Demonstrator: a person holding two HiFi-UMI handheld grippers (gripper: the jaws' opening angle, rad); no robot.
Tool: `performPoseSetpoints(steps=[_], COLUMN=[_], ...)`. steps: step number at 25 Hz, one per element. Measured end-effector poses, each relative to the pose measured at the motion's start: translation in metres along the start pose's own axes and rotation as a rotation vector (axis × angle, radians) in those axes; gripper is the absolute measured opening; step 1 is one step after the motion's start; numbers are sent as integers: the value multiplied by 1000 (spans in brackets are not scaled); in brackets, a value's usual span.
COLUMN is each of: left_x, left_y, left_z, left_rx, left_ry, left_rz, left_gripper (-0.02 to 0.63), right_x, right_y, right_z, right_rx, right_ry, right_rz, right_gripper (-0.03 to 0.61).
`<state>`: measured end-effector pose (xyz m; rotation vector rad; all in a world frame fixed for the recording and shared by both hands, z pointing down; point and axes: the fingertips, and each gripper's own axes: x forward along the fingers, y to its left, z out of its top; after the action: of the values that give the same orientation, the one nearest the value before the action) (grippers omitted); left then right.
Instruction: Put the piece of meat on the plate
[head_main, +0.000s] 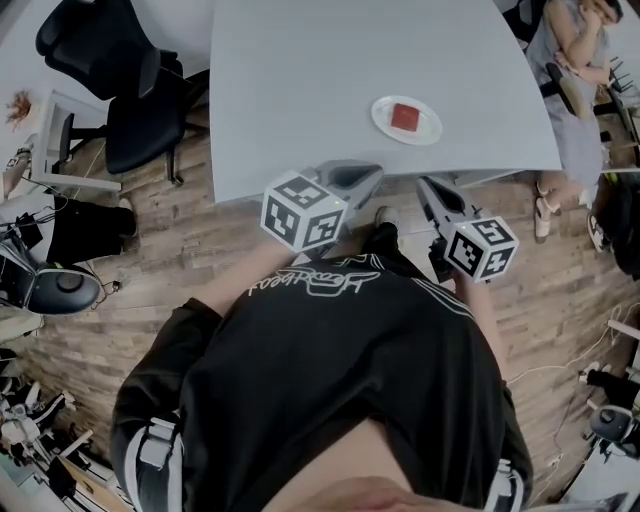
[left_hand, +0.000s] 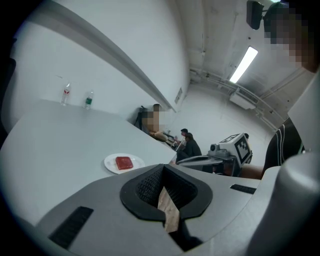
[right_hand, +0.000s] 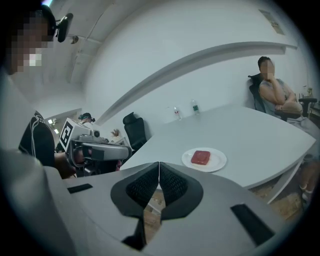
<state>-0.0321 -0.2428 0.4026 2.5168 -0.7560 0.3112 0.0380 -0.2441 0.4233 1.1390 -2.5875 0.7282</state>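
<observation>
A red piece of meat (head_main: 405, 116) lies on a white plate (head_main: 431, 131) near the front right of the grey table (head_main: 300, 80). Both grippers hover off the table's near edge, above the wooden floor, pointing toward the plate. My left gripper (head_main: 368, 176) is shut with nothing in it; in its own view the jaws (left_hand: 162, 169) meet, with the meat (left_hand: 124, 162) and plate (left_hand: 109, 163) ahead. My right gripper (head_main: 424, 186) is also shut and empty (right_hand: 159, 172), with the meat (right_hand: 201, 157) on the plate (right_hand: 220, 160) just beyond.
Black office chairs (head_main: 128, 88) stand at the table's left end. A person (head_main: 578, 70) sits at the right end. Two bottles (left_hand: 66, 93) stand at the table's far side. Gear and cables (head_main: 40, 270) clutter the floor at left.
</observation>
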Motion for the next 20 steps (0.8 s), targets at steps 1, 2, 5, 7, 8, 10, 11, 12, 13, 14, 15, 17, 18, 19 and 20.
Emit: performPoseSetpoints(steps=[1, 2, 5, 7, 8, 10, 11, 12, 13, 14, 15, 17, 18, 19, 20], left_x=[-4, -8, -18, -24, -27, -33, -36, -39, -41, -42, -43, -46, -48, -50, -52], left_y=[-4, -8, -19, -25, -28, -35, -40, -45, -51, -58, -67, -86, -96, -107, -118], left_z=[-4, -8, -22, -29, -32, -40, -45, -50, -54, -59, -63, -71, -74, -78, -81], left_rx=[-2, -6, -24, -34, -38, -48, -53, -58, -60, -61, -60, -58, -58, -59, -60], left_ry=[0, 0, 11, 12, 10, 4, 2, 2, 2, 1, 0, -5, -10, -17, -24], left_rz=[-2, -4, -5, 2, 6, 15, 20, 24, 28, 31, 37, 51, 58, 64, 69], left_gripper=[8, 8, 8, 8, 8, 8, 8, 8, 8, 8, 8, 8, 8, 8, 8], right_x=[-3, -5, -14, -19, -21, -24, -27, -30, -34, -40, -47, -65, -76, -87, -98], right_y=[6, 11, 29, 37, 41, 50, 55, 61, 66, 70, 74, 80, 82, 85, 87], right_z=[-5, -8, -15, -17, -19, -23, -27, -30, -34, -38, -43, -52, -57, -61, -65], right_rx=[-3, -4, 9, 13, 13, 13, 12, 8, 3, -4, -11, -20, -24, -29, -35], right_ry=[5, 8, 8, 3, 0, -2, -1, 1, 3, 6, 8, 9, 10, 10, 10], right_rz=[0, 2, 29, 49, 58, 78, 88, 96, 105, 113, 120, 132, 135, 138, 141], right_gripper=[9, 9, 9, 9, 9, 9, 9, 9, 9, 9, 9, 9, 9, 9, 9])
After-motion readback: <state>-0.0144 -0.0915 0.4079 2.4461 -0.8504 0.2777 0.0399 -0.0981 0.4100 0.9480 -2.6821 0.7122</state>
